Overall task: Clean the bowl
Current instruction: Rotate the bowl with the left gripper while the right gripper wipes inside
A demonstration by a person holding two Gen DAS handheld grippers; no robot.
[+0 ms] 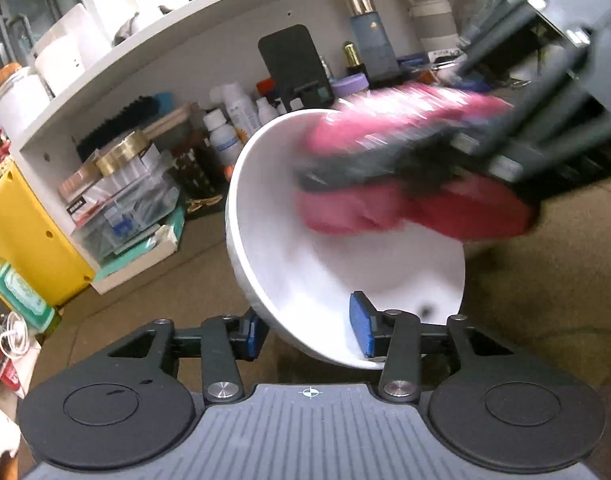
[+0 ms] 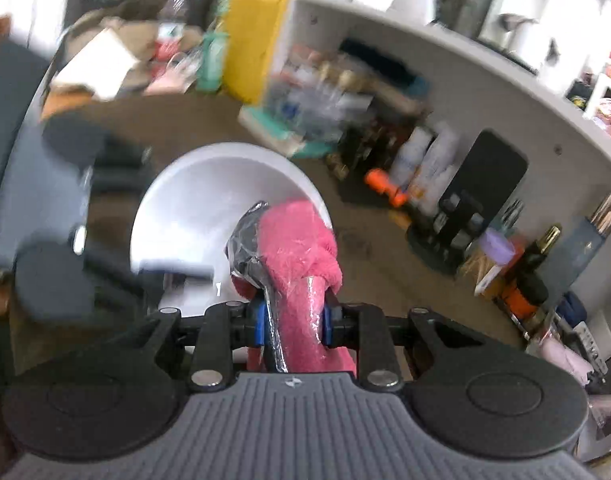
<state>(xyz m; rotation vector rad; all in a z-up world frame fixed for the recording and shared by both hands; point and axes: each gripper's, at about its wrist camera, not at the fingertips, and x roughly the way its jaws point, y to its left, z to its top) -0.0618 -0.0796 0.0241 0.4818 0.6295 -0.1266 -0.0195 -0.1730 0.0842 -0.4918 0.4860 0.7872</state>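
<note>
A white bowl (image 1: 325,264) is held tilted above the brown table. My left gripper (image 1: 309,332) is shut on the bowl's near rim, one blue pad (image 1: 361,328) inside and one outside. My right gripper (image 2: 293,326) is shut on a pink cloth (image 2: 297,248), which reaches into the bowl (image 2: 209,192). In the left wrist view the pink cloth (image 1: 385,200) is motion-blurred against the bowl's inner wall, with the right gripper coming in from the upper right.
A white shelf unit (image 1: 193,52) behind the bowl holds bottles, jars, a clear box (image 1: 121,200) and a black phone stand (image 1: 293,64). A yellow box (image 1: 29,240) stands at the left. The brown table (image 1: 545,300) lies below.
</note>
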